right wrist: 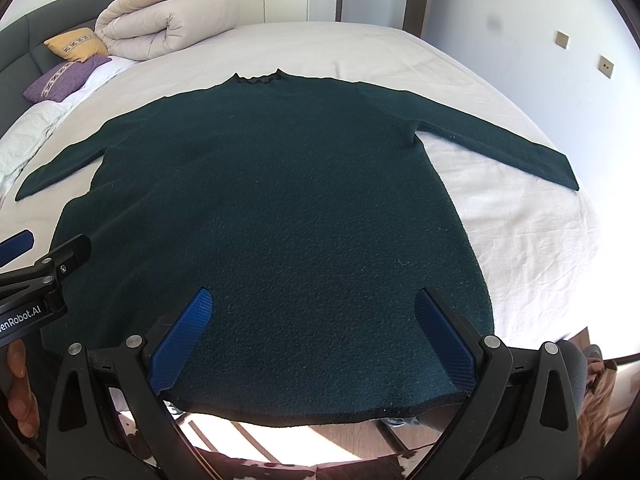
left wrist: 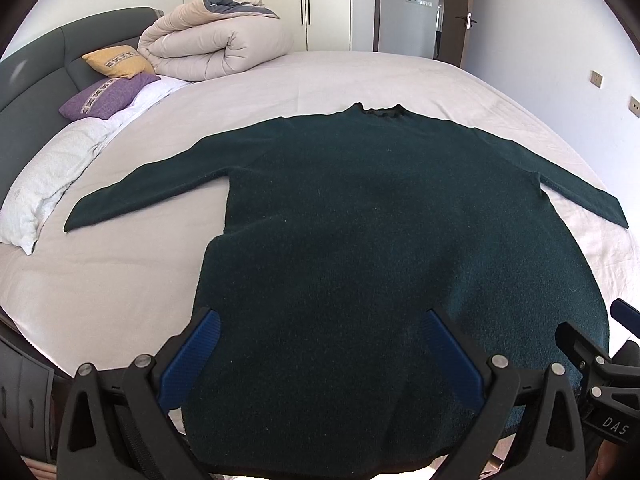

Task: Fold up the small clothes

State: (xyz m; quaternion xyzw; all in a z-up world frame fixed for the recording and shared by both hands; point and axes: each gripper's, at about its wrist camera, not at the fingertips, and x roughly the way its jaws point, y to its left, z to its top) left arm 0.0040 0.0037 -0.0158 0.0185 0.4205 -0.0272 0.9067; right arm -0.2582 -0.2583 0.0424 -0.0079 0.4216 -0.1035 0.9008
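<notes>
Two hand-held grippers, left gripper [left wrist: 320, 354] and right gripper [right wrist: 314, 332], hover with blue ribbed fingers spread wide and empty above the hem of one dark green sweater [left wrist: 384, 232]. The fuzzy knit lies flat ahead of them, both sleeves outstretched, on a pale sheeted bed [left wrist: 340, 80]. Beyond, far left: one rolled beige duvet [left wrist: 212, 48] and two cushions, one yellow [left wrist: 116, 62], one purple [left wrist: 106, 96].

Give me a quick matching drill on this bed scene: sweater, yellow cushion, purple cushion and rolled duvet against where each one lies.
Things:
1. dark green sweater
2. yellow cushion
3. purple cushion
4. rolled duvet

Places:
A. leaning against the headboard, behind the other cushion
B. spread flat mid-bed, sleeves out, hem nearest both open claws
C. far end of the bed, right of the cushions
D. lying on the white pillow

Pairs: 1-B, 2-A, 3-D, 4-C
</notes>
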